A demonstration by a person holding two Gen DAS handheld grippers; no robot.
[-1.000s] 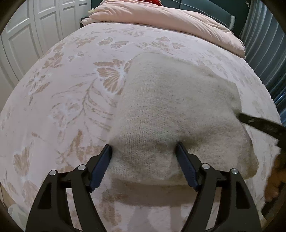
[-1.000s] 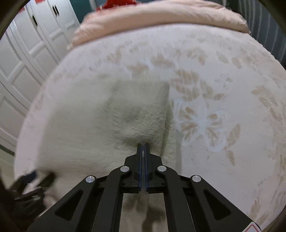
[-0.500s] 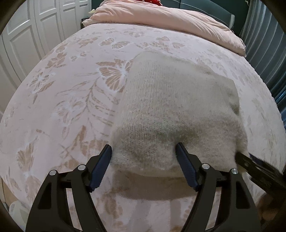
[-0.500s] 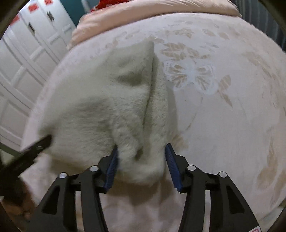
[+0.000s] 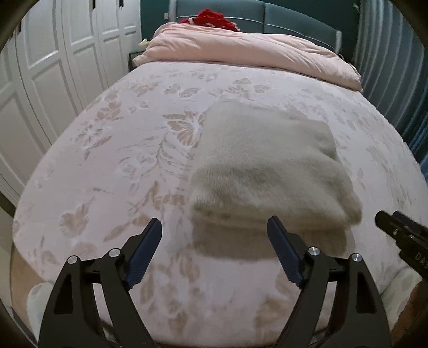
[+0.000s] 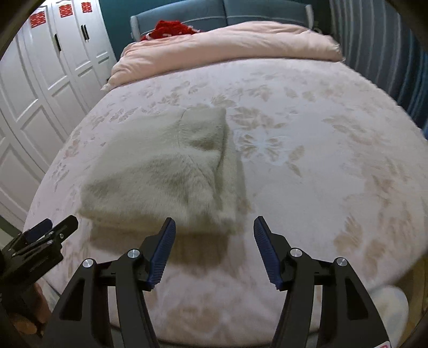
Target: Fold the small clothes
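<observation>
A cream fuzzy knit garment (image 5: 267, 166) lies folded in a thick stack on the pink floral bed; it also shows in the right wrist view (image 6: 165, 171). My left gripper (image 5: 214, 230) is open and empty, just short of the garment's near edge. My right gripper (image 6: 214, 227) is open and empty, near the garment's near right corner. The right gripper shows at the right edge of the left wrist view (image 5: 401, 235); the left gripper shows at the lower left of the right wrist view (image 6: 40, 241).
The bed cover (image 5: 107, 174) has a leaf and butterfly pattern. A folded pink duvet (image 5: 248, 50) lies at the head with a red item (image 5: 211, 20) behind it. White wardrobe doors (image 5: 53, 67) stand left, a curtain (image 5: 396, 67) right.
The right gripper let go of the garment and opened. Both grippers pulled back toward the foot of the bed, and the folded garment stays lying on the cover.
</observation>
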